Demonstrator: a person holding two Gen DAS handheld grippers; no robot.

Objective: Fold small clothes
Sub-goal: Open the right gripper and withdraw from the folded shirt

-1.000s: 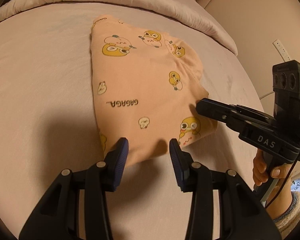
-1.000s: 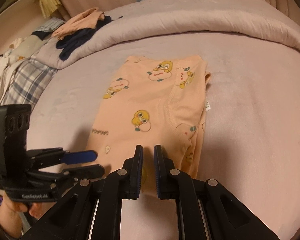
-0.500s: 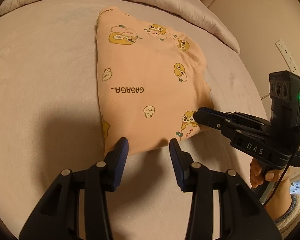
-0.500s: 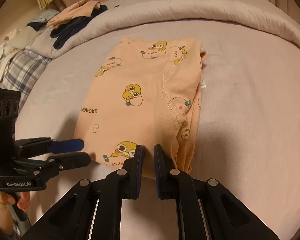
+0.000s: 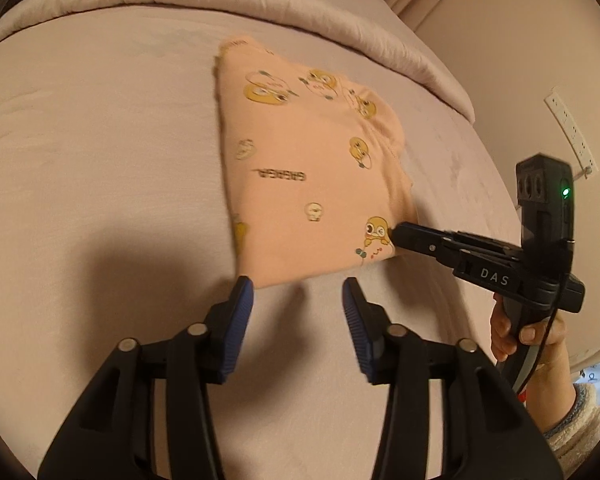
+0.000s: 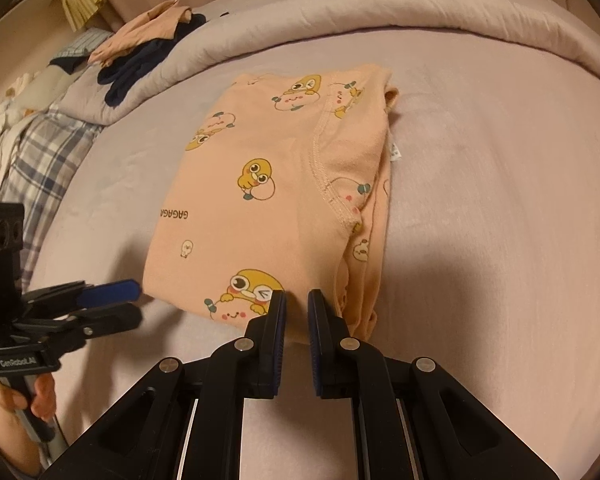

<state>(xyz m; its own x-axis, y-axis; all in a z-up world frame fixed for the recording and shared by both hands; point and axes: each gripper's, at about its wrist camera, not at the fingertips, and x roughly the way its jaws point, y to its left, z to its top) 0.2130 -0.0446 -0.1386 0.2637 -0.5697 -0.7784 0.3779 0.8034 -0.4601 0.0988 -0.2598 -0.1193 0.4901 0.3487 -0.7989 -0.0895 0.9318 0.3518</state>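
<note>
Pale pink bedding covers the bed (image 6: 500,208) on which everything lies, soft and giving under the work. Nearest, the left tool (image 5: 298,300) hangs with its blue pads apart and nothing between them; its jaws have just been opening a little, and one pad sits right at the near-left corner of the garment. The right tool (image 6: 297,308) is drawn in narrow, its pads almost together at the garment's near edge; whether they pinch any cloth I cannot tell.

Beyond them, in the middle of the bed, the peach top (image 6: 276,200) printed with yellow ducks lies folded into a flat, longish rectangle, layers stacked along its right side where a small care label (image 6: 395,152) pokes out. It looks light, thin and limp. It would sag and slide apart if lifted by one point. My guess is that the two near corners are the best hold, pinching all layers together so the near end can be carried over toward the far end.

Farther back, a rolled duvet (image 6: 400,12) borders the bed, with a heap of other clothes (image 6: 140,52) at its left end.
</note>
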